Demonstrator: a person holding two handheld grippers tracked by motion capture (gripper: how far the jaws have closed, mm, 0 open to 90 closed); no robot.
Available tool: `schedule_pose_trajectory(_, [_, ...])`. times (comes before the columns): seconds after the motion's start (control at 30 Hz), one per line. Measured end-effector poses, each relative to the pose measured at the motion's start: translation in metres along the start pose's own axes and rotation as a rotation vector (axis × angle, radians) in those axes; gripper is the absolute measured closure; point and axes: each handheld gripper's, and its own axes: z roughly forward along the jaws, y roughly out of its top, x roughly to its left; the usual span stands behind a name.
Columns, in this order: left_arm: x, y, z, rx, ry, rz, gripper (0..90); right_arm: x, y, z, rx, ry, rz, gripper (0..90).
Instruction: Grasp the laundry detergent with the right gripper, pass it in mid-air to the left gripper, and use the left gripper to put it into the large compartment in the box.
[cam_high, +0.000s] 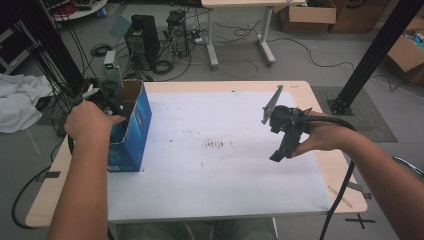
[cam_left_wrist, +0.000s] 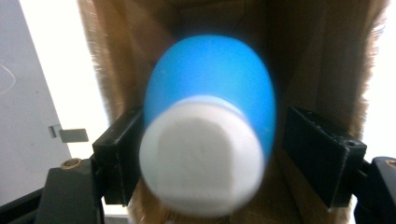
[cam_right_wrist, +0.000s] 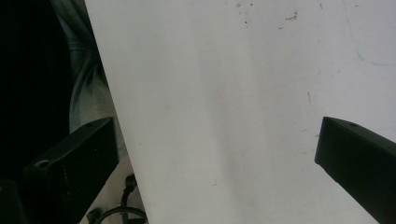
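Note:
A blue bottle (cam_left_wrist: 210, 79) with a white cap (cam_left_wrist: 201, 163) sits blurred between the jaws of my left gripper (cam_left_wrist: 219, 140), cap toward the camera, with brown cardboard walls (cam_left_wrist: 327, 56) around it. The right pad (cam_left_wrist: 322, 154) stands apart from the bottle and the left pad is at its edge, so the gripper is open. In the high view my left gripper (cam_high: 107, 102) reaches into the open top of a blue box (cam_high: 132, 132) at the table's left. My right gripper (cam_high: 279, 152) hovers over the white mat (cam_high: 225, 165), open and with nothing between its jaws (cam_right_wrist: 215, 154).
The white mat covers most of the wooden table (cam_high: 320, 90). Computer towers (cam_high: 142, 40) and cables lie on the floor behind it. A black frame post (cam_high: 370, 55) stands at the back right, cardboard boxes (cam_high: 307, 15) beyond it, and a white cloth (cam_high: 20, 100) lies at the left.

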Motion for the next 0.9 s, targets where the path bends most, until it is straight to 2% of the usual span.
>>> schedule_pose_trajectory(0.27, [0.006,-0.006,-0.02,-0.033,0.003,-0.009,23.0,0.002,0.005,0.0,-0.005,0.001,-0.014,0.0])
schedule_pose_trajectory(0.37, [0.009,-0.008,-0.025,-0.046,-0.019,-0.012,22.1,0.003,0.006,0.0,0.001,0.001,-0.016,0.0])
schedule_pose_trajectory(0.53, [0.01,-0.011,-0.033,-0.059,-0.032,0.0,18.1,0.004,0.007,0.0,0.003,0.0,-0.013,0.0])
schedule_pose_trajectory(0.73, [0.008,-0.014,-0.047,-0.083,-0.042,0.027,15.8,0.006,0.008,-0.001,0.004,0.0,-0.015,0.0])
schedule_pose_trajectory(0.9, [-0.001,-0.015,-0.065,-0.106,-0.046,0.077,12.8,0.006,0.008,-0.001,0.009,0.0,-0.015,0.0])
